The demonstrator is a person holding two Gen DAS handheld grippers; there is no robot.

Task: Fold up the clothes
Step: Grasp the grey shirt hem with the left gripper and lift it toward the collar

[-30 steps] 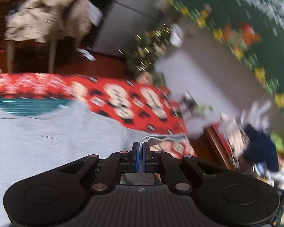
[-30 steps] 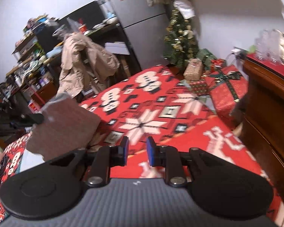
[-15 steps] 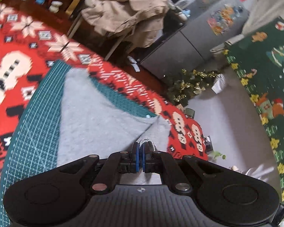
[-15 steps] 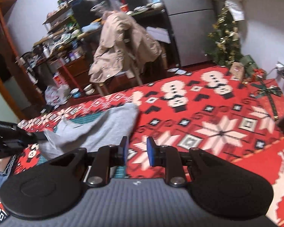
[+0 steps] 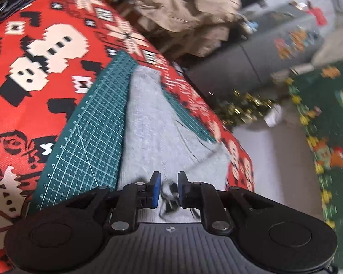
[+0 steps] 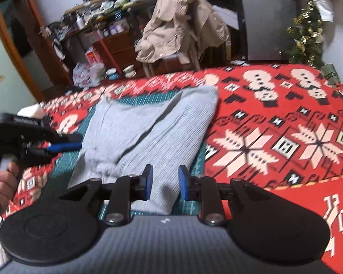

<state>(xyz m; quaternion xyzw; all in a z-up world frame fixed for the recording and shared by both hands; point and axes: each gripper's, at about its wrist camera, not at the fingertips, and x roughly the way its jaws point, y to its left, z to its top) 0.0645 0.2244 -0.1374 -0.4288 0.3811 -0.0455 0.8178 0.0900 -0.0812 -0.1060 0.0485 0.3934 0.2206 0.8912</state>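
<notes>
A grey ribbed garment point(image 5: 148, 123) lies spread along a green cutting mat point(image 5: 91, 132) on the red patterned tablecloth. My left gripper point(image 5: 169, 174) sits low over the garment's near end. Its jaws are opening, and a dark-and-white drawstring point(image 5: 169, 194) lies loose between them with the pads off it. In the right wrist view the garment point(image 6: 148, 125) stretches away from my right gripper point(image 6: 165, 169), which hovers over its near end with jaws apart, opening slightly, and nothing gripped. The left gripper point(image 6: 79, 141) shows at the garment's left edge, held by a hand point(image 6: 2, 180).
The tablecloth point(image 6: 274, 125) covers the surface to the right of the mat point(image 6: 197, 159). Beyond the far edge stand a chair draped with a beige coat point(image 6: 183, 22), a grey fridge point(image 6: 269, 22), a small Christmas tree point(image 6: 308, 34) and cluttered shelves point(image 6: 98, 11).
The left gripper came down with the grey garment onto the mat, and its shut jaws have parted off the cloth. The right gripper swung left to above the garment's near end.
</notes>
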